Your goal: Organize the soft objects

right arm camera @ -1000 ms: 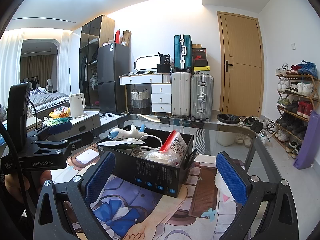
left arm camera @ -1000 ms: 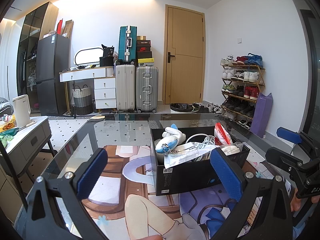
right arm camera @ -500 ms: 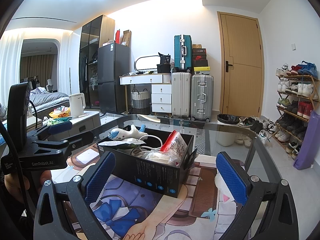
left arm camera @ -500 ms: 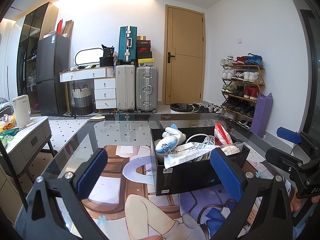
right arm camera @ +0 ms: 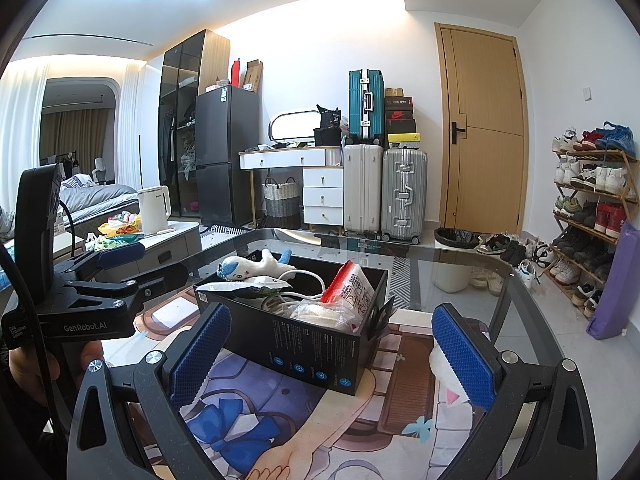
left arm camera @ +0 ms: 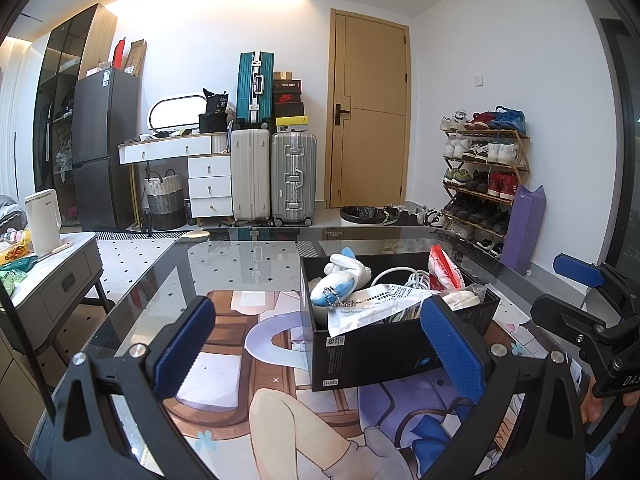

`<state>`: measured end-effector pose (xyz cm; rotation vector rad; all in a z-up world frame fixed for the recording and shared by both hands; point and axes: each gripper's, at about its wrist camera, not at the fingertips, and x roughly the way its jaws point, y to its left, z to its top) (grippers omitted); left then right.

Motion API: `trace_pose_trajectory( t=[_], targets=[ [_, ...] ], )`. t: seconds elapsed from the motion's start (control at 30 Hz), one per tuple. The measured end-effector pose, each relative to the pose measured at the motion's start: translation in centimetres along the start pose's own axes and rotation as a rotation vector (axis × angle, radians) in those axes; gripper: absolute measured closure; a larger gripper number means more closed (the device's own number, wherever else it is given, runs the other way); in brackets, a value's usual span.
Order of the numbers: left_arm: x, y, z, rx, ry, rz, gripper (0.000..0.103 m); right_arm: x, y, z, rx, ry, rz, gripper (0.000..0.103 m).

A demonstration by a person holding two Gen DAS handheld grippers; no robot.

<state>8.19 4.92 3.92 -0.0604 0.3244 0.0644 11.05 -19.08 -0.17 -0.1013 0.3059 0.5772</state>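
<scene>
A black box (left arm camera: 384, 348) (right arm camera: 308, 344) stands on the glass table over a cartoon-print mat. Inside lie a white and blue plush toy (left arm camera: 338, 282) (right arm camera: 248, 268), a white cable (left arm camera: 404, 278), a red and white packet (left arm camera: 444, 270) (right arm camera: 350, 284), a clear bag with something white (right arm camera: 320, 314) and a printed plastic pouch (left arm camera: 372, 310). My left gripper (left arm camera: 316, 348) is open, held just short of the box's near side, with nothing between its fingers. My right gripper (right arm camera: 330, 356) is open too, facing the box from the other side. Each gripper appears at the edge of the other's view.
The table's glass edge (right arm camera: 516, 280) curves round on the right. Beyond it stand suitcases (left arm camera: 272, 176), a white drawer unit (left arm camera: 210, 186), a shoe rack (left arm camera: 484, 176) and a door (left arm camera: 370, 112). A low side cabinet with a kettle (left arm camera: 42, 222) sits left of the table.
</scene>
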Motion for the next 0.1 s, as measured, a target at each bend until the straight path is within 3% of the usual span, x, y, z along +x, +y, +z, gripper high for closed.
trace_pose_trajectory(
  t=[0.1],
  targets=[
    [-0.01,-0.03,-0.05,0.004,0.002,-0.001,0.000,0.03,-0.03,-0.01,0.000,0.000,0.000,0.001]
  ],
)
